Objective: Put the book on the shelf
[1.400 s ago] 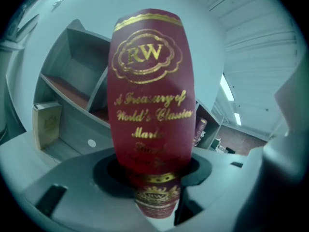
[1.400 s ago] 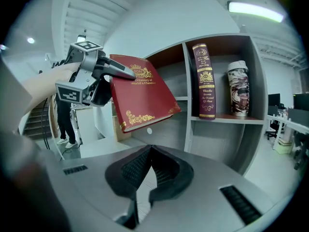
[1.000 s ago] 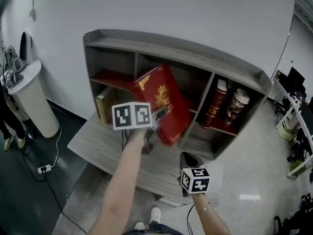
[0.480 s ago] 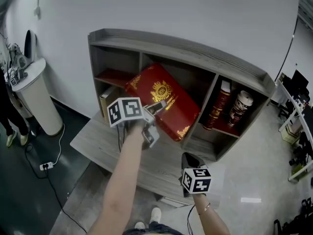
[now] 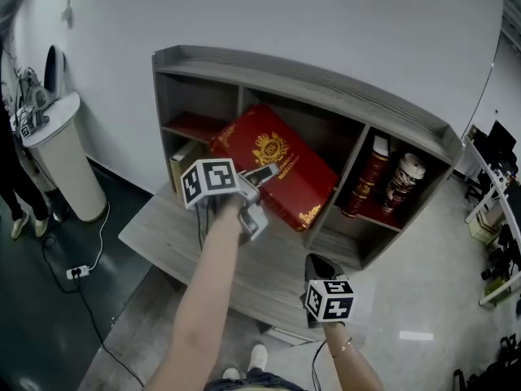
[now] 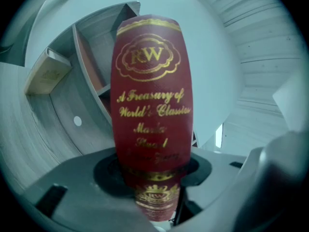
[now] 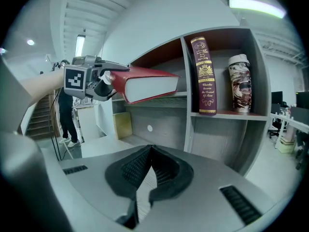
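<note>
A thick red book (image 5: 273, 165) with gold print is clamped by its spine end in my left gripper (image 5: 259, 187), which is shut on it. The book lies tilted, cover up, with its far end inside the middle opening of the grey wooden shelf (image 5: 326, 96). In the left gripper view the gold-lettered spine (image 6: 152, 81) rises straight out of the left gripper (image 6: 153, 170). The right gripper view shows the book (image 7: 145, 86) level at the middle shelf board. My right gripper (image 5: 319, 269) hovers low over the table's front, its jaws closed with nothing in them (image 7: 150, 151).
A dark red book (image 5: 368, 177) and a patterned cylinder (image 5: 404, 182) stand in the right compartment. A tan book (image 5: 181, 165) leans in the lower left one. The shelf stands on a grey table (image 5: 171, 239). A white pedestal (image 5: 57, 161) and a person's legs (image 5: 12, 186) are at far left.
The left gripper has rolled, so the red book went from standing steeply to lying flatter with its cover up, and reaches further into the middle opening. The right gripper has stayed put.
</note>
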Motion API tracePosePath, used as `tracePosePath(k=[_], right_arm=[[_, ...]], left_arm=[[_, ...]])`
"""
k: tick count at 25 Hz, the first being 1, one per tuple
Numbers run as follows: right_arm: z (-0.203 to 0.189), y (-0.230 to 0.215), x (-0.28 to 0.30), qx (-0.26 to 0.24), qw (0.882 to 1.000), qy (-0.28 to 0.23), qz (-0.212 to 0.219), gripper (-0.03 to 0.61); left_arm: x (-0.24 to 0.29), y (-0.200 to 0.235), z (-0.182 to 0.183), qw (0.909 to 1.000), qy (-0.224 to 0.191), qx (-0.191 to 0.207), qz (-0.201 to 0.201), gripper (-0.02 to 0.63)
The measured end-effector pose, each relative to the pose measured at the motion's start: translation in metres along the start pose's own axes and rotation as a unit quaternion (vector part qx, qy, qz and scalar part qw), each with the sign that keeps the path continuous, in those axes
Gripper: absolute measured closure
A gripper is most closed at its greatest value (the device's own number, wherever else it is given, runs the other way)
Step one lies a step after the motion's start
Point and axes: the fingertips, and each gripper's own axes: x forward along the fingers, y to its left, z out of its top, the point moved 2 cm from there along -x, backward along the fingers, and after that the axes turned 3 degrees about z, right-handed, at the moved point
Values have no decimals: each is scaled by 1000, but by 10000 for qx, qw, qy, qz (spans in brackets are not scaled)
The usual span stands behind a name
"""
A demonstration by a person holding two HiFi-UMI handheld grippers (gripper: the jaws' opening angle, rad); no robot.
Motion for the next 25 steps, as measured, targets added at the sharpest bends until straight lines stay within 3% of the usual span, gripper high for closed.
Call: tracePosePath(k=[17,25], right_arm=[[-1,-2,0,-28,10000,39,-18,569],[-3,-8,-2,-4,10000,50,-28,569]], left_arm=[[17,1,3,9989,-249,-390,2,394],[32,7,0,9950,-480,-878,-5,394]])
